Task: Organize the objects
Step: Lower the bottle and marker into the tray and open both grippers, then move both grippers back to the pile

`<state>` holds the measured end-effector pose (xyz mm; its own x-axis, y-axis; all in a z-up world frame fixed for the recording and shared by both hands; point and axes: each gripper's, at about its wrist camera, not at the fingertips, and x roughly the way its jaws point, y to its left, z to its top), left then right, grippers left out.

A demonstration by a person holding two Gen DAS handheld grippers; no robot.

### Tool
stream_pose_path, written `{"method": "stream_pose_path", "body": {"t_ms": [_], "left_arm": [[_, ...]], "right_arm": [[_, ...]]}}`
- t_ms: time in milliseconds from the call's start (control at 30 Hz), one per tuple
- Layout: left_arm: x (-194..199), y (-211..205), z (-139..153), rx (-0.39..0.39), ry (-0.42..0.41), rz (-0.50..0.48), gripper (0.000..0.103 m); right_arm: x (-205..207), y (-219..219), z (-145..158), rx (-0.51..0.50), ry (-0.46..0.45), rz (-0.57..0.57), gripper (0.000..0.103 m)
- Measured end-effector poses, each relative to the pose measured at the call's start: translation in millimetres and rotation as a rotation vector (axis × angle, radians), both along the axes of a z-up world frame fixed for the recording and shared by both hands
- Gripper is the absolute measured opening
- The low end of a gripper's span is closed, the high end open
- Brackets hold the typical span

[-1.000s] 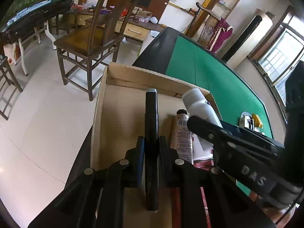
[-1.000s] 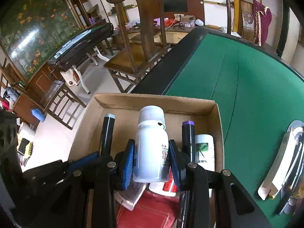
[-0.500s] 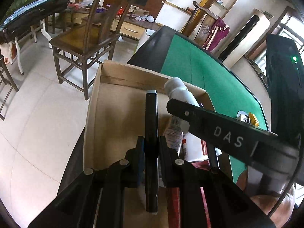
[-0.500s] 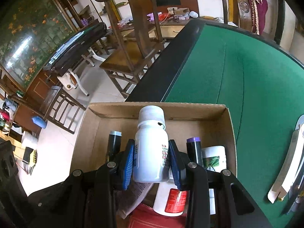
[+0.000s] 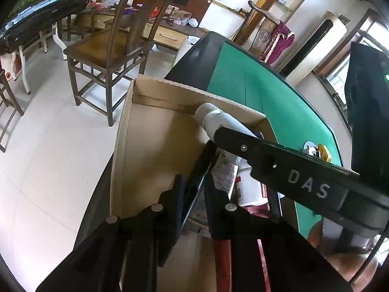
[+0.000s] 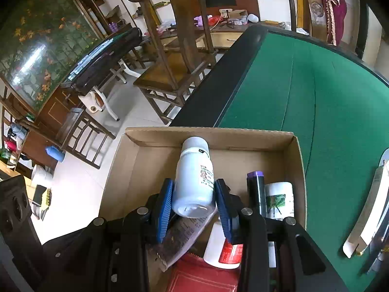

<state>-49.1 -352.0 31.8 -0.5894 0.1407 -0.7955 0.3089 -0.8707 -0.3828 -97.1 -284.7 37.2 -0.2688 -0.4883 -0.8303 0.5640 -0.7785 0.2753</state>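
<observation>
An open cardboard box [image 6: 218, 133] sits at the corner of the green table [image 6: 316, 97]. My right gripper [image 6: 194, 183] is over the box, its blue pads shut on a white bottle [image 6: 193, 168] that points at the far wall. In the left wrist view the same bottle [image 5: 214, 116] and the right gripper's black finger [image 5: 291, 172] cross the box [image 5: 121, 146]. My left gripper [image 5: 194, 185] is low in the box and its jaws are opening. A black pen [image 5: 197, 182] leans loose between them, tipped to the right.
Inside the box lie a purple-capped black pen [image 6: 255, 189], a white jar with a green label [image 6: 278, 199], a red-labelled white bottle [image 6: 223, 245], a printed tube [image 6: 180, 238] and a red booklet [image 6: 201, 275]. A wooden chair [image 6: 175, 68] stands past the table corner. A metal piece [image 6: 364, 219] lies at right.
The black pen, held straight before, has tipped to the right as the left jaws parted slightly. The right gripper with the white bottle has come across in front of the left view.
</observation>
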Motion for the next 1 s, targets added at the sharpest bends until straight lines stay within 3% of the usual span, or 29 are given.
{"method": "stream_pose_path", "body": {"t_ms": [200, 667, 867, 1000], "left_arm": [[6.6, 1.8, 3.9, -0.005, 0.0, 0.007, 0.023], [36.2, 14.8, 29.6, -0.044, 0.025, 0.032, 0.023], [41.1, 46.8, 47.7, -0.064, 0.056, -0.006, 0.024], [40.2, 84.7, 57.6, -0.064, 0.08, -0.067, 0.024]], "right_arm": [[10.3, 8.1, 5.3, -0.034, -0.021, 0.016, 0.04], [43.0, 51.0, 27.5, -0.109, -0.015, 0.04, 0.04], [58.7, 99.6, 33.7, -0.175, -0.027, 0.038, 0.04], [71.1, 154.1, 33.6, -0.231, -0.026, 0.027, 0.04]]}}
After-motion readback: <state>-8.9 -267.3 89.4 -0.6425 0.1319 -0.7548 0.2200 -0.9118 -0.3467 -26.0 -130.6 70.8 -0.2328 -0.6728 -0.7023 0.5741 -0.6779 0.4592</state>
